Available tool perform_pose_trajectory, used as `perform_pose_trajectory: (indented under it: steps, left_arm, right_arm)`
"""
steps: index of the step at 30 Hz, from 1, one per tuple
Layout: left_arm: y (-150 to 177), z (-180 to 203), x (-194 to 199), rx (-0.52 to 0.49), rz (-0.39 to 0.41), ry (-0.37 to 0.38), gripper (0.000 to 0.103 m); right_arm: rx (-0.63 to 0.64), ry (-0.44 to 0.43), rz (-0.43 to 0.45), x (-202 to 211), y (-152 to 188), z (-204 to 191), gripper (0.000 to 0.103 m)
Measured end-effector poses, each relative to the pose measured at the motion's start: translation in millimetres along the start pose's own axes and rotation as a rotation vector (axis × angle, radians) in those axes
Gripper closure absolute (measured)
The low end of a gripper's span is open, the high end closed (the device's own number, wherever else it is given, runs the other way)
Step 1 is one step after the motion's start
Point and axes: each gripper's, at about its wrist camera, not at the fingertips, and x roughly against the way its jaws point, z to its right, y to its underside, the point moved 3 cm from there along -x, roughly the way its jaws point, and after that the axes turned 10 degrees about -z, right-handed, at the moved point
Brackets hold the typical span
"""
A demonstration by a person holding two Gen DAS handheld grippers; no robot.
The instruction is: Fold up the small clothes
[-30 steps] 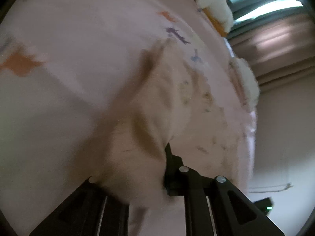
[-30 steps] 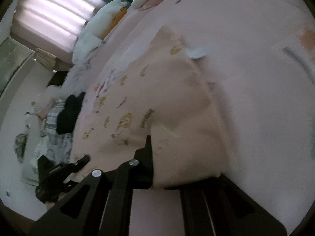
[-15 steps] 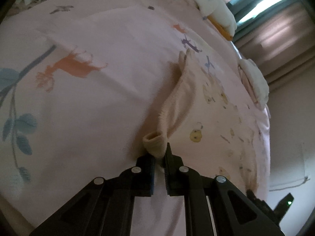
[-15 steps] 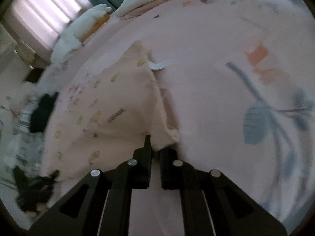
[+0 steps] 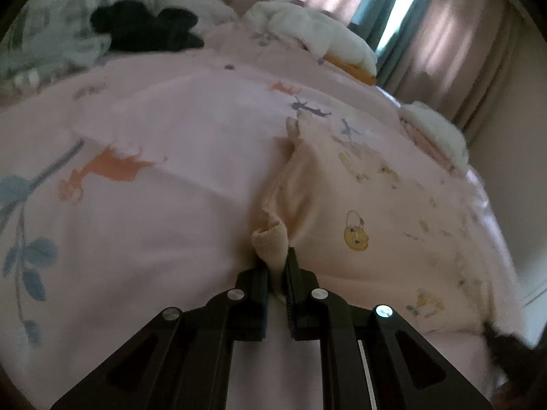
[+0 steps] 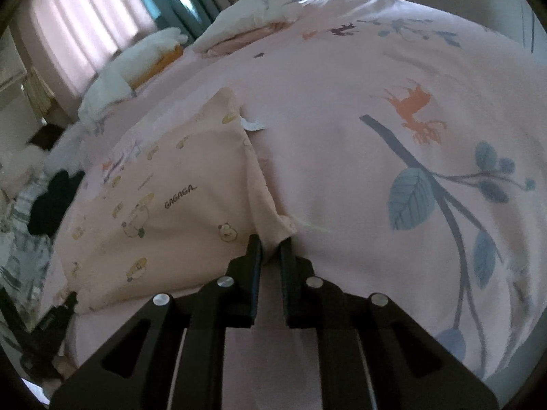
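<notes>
While the small cream garment (image 6: 164, 212) lies spread on the pink bedsheet (image 6: 342, 177), both tools keep a corner of it. The left gripper (image 5: 276, 266) is clenched on a bunched cuff of the garment, and the cloth stands up between its two black fingers (image 5: 254, 283). From this cuff a raised fold of the garment runs away toward the white pillows (image 5: 328, 39). The right gripper (image 6: 270, 246) has the other corner of the garment between its pads; its jaws are opening a little, but the cloth is pinched there and not released. Small bear and duck prints and the word GAGAGA show on the garment, and a white label (image 6: 252, 124) sticks out at its far edge. Beyond the garment, near the pillows, a dark piece of clothing (image 5: 147, 30) lies on a striped cloth, and curtains (image 5: 454, 24) hang behind the pillows.
</notes>
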Motion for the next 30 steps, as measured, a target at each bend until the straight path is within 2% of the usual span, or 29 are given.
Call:
perform_pose_trajectory:
  steps: [3,5,9,11,15,18,21,26,30]
  left_arm:
    - [-5.1,-21.7,-2.6,0.098,-0.037,0.138,0.091]
    - [-6.6,-25.2,-4.0,0.123,-0.047,0.162,0.091]
    - [-2.8,-9.0,-0.7,0.039,-0.003,0.058,0.091]
    - [-3.0,-3.9,-1.4,0.027,-0.001,0.043,0.091]
    - [-6.3,-15.9,-3.0,0.099,-0.026,0.128,0.091]
    - [-8.5,-19.4,-4.8,0.136,-0.038,0.161,0.091]
    - [-9.8,-17.5,-4.7,0.121,-0.029,0.147,0.091]
    - [-8.4,-14.7,-4.3,0.104,-0.014,0.135,0.091]
    - [-7.8,-17.7,-4.7,0.115,-0.025,0.156,0.091]
  right_arm:
    - [0.008,0.0,0.033,0.6,4.5,-2.9,0.094]
    - [0.009,0.014,0.04,1.0,6.7,-7.2,0.094]
    - [-0.008,0.03,0.041,0.9,8.0,-11.0,0.094]
    - [0.006,0.046,0.041,0.4,7.9,-13.7,0.094]
    - [0.026,0.093,0.044,-1.1,8.0,-18.4,0.094]
    - [0.029,0.107,0.052,-1.4,8.9,-18.5,0.094]
    - [0.012,0.083,0.044,-0.3,8.4,-14.7,0.094]
    - [-0.087,-0.007,0.035,1.7,9.1,-3.7,0.094]
    - [-0.091,-0.001,0.046,2.5,14.1,-8.5,0.094]
